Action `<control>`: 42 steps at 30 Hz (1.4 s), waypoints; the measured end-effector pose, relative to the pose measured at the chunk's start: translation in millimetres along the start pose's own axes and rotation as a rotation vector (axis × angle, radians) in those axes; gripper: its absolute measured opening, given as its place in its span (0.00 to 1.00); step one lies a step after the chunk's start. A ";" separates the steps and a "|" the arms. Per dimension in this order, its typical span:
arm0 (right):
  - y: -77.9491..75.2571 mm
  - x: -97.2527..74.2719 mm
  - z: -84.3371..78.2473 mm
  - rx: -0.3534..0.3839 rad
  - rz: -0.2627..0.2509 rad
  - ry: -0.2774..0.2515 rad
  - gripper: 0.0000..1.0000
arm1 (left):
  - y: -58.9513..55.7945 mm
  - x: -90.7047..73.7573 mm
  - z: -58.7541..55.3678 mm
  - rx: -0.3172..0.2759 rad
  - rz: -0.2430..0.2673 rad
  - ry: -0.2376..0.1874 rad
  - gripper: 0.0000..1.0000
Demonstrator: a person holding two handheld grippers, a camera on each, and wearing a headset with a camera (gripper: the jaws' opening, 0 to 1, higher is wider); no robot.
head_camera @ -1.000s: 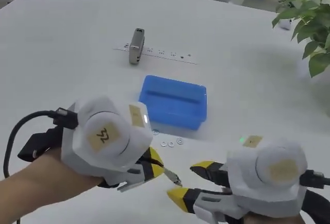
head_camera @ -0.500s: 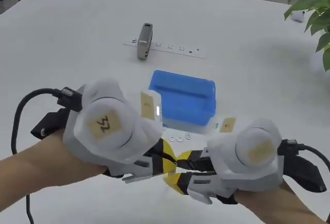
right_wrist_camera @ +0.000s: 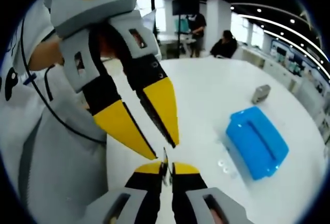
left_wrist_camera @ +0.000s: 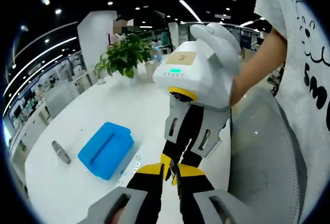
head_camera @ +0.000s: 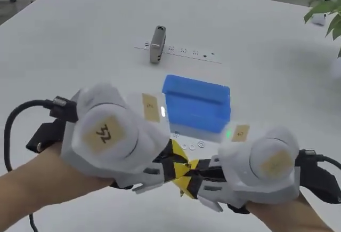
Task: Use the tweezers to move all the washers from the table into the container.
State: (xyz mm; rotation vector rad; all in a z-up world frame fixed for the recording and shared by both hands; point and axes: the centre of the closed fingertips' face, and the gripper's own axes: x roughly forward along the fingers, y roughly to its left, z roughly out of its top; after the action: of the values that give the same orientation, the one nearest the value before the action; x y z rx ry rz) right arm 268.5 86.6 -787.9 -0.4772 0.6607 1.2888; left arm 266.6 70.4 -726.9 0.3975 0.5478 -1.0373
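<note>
Several flat silver washers (head_camera: 192,147) lie beside the blue plastic container (head_camera: 197,104) — barely started, I'd say. Right claw (right_wrist_camera: 165,166) pinches metal tweezers (right_wrist_camera: 165,158); left claw (left_wrist_camera: 170,167) — can't tell.

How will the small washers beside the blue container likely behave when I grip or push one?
The washers look thin and tiny, so they are probably very light. They lie flat on the smooth white table, so one would likely slide when pushed and be hard to grip.
</note>
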 end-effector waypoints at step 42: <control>-107.6 61.7 57.4 0.113 -0.120 -0.232 0.02 | -3.2 -45.3 -111.9 -0.319 0.607 0.146 0.88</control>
State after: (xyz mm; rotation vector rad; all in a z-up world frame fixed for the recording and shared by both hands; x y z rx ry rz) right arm 392.2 144.5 -792.4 -0.2653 0.4996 1.1652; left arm 219.3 162.3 -789.2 0.3266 0.6569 -0.3308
